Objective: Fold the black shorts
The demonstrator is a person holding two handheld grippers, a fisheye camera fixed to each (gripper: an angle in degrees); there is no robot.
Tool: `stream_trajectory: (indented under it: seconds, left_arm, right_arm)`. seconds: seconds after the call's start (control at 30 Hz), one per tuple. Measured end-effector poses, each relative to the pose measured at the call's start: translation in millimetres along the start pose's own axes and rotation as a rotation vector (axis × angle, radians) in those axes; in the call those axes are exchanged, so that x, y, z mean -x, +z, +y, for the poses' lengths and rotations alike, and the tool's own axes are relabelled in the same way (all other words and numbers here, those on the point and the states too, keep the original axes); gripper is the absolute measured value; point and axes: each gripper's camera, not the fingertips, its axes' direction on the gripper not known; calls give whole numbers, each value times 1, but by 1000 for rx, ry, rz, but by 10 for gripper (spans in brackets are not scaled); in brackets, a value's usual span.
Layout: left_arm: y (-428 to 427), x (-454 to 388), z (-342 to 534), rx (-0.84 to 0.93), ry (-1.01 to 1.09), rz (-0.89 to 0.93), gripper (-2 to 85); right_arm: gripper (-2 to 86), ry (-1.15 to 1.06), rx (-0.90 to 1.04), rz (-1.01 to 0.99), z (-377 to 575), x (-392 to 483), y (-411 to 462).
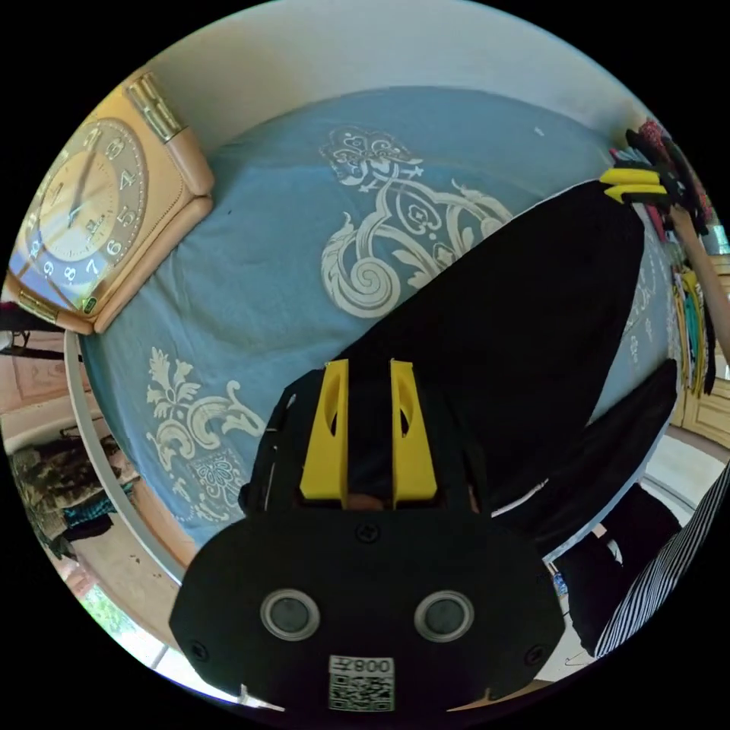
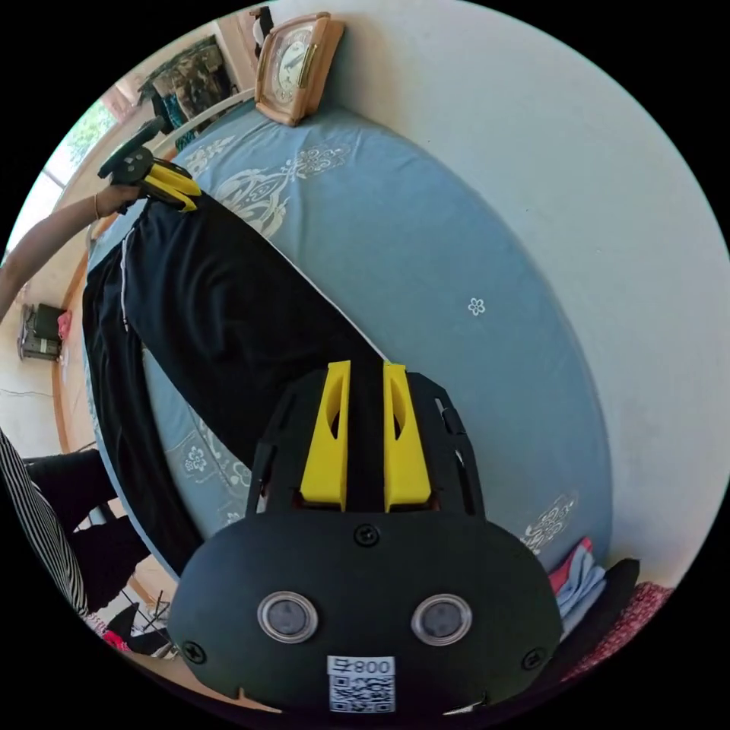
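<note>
My left gripper (image 1: pixel 369 372) sits at the lower centre of the left gripper view, its yellow jaws clamped on an edge of the black shorts (image 1: pixel 525 304). My right gripper (image 2: pixel 366 374) pinches the opposite end the same way. The shorts stretch between them across the blue patterned bedsheet (image 2: pixel 456 251), part hanging over the bed's edge at lower left of the right gripper view. A tan clock (image 1: pixel 84 220) with numerals leans at the upper left; its brand is too small to read.
</note>
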Motion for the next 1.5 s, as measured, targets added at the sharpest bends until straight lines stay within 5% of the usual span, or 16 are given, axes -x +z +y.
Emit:
stream_trajectory:
  seconds: [1.1, 1.5]
  left_arm:
    - [-38, -105, -95, 141, 311, -170, 76]
    - [-15, -113, -80, 169, 268, -44, 22]
  right_arm:
    - [72, -166, 168, 9, -32, 40, 6]
    - [28, -99, 155, -14, 1, 53, 21]
